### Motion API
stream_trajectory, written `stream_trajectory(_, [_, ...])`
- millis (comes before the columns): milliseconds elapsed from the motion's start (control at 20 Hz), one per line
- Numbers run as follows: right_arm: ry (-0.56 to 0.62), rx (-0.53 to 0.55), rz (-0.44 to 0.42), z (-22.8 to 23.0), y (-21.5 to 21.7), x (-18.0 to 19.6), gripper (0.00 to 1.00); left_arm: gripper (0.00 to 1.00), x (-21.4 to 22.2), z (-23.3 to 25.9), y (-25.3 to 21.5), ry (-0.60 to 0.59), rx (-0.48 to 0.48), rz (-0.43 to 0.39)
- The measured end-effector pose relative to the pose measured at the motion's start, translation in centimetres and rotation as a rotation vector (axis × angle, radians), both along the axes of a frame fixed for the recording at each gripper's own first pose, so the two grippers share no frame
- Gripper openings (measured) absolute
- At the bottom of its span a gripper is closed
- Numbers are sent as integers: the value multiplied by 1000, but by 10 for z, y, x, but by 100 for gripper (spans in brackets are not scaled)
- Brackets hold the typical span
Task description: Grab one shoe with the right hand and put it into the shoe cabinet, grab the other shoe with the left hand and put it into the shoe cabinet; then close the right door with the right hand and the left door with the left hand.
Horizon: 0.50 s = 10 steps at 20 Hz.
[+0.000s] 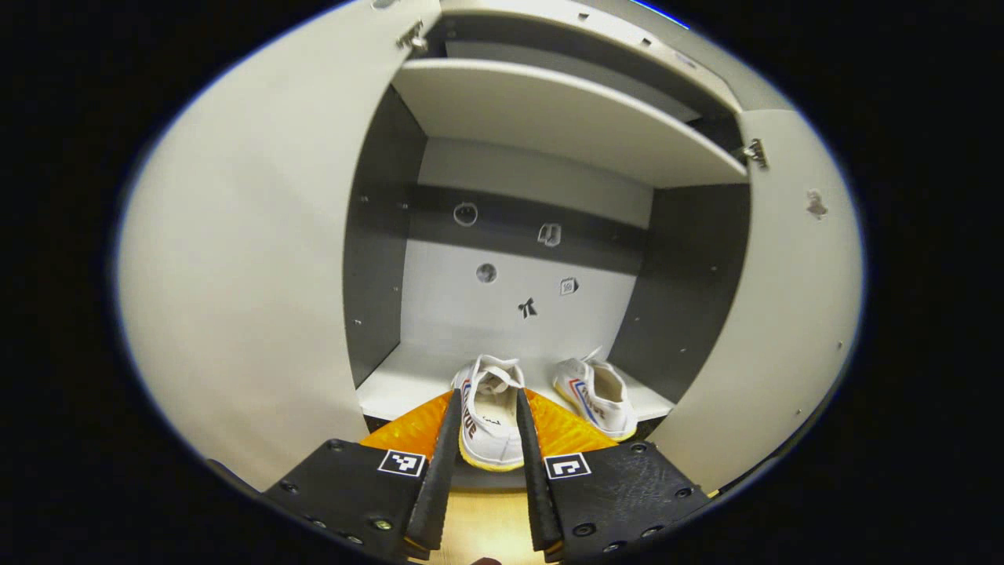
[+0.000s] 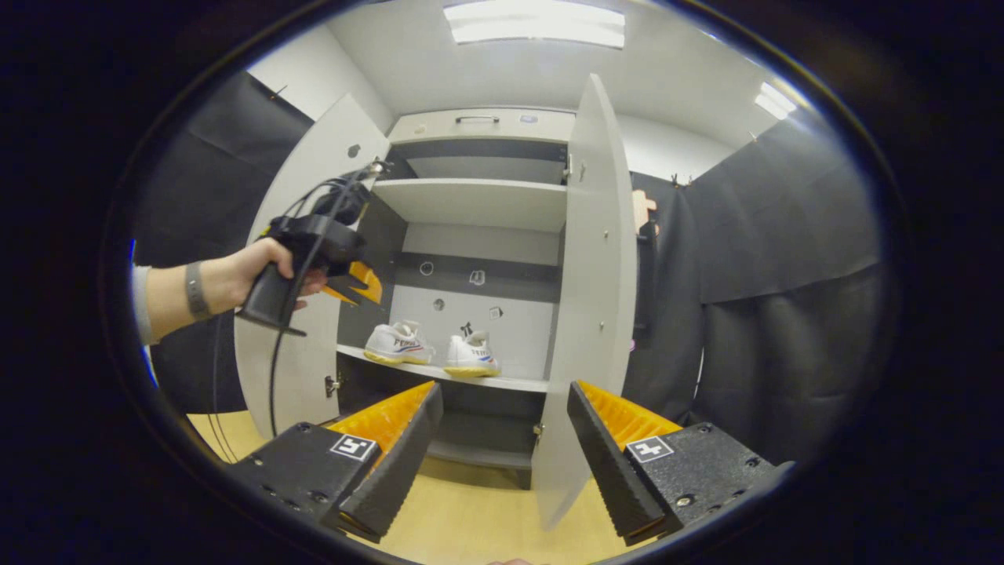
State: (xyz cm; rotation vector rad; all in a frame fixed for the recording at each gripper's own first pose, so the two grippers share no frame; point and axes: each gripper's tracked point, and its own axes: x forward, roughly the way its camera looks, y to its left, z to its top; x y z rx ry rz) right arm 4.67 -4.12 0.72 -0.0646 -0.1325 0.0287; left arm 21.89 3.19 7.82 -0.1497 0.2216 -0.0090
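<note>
shoes: both white shoes [image 2: 398, 344] [image 2: 470, 357] sit side by side on the cabinet shelf [image 2: 502, 381], so the placing looks done.
step in hand: by my judgement, closing the right door [image 2: 584, 314] with the right gripper [image 2: 502, 447].
right fingers: spread wide, holding nothing, the door's edge between them.
left gripper [image 1: 486, 463]: fingers narrow, empty, facing the shelf beside the open left door [image 1: 251, 298].
how to do it well: push the door's outer face near its free edge, swinging smoothly; keep the left gripper out of the opening.

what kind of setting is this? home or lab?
Likely a staged recording booth, not a home: a shoe cabinet with both doors open and two white shoes on its shelf, black cloth walls, ceiling light panels.
</note>
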Motion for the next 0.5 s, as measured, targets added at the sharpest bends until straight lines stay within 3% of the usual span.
stream_trajectory(200, [11,21,-30,7,-23,-17,100,41,-88,4,-6,-163,0,6])
stream_trajectory(250, [16,23,-46,6,-30,-22,100,58,-108,5,-7,-198,9,13])
stream_trajectory(300, [25,23,-63,5,-38,-26,100,41,-129,5,-4,-234,28,29])
stream_trajectory(500, [37,52,-106,7,-61,-39,100,42,-198,7,2,-295,122,78])
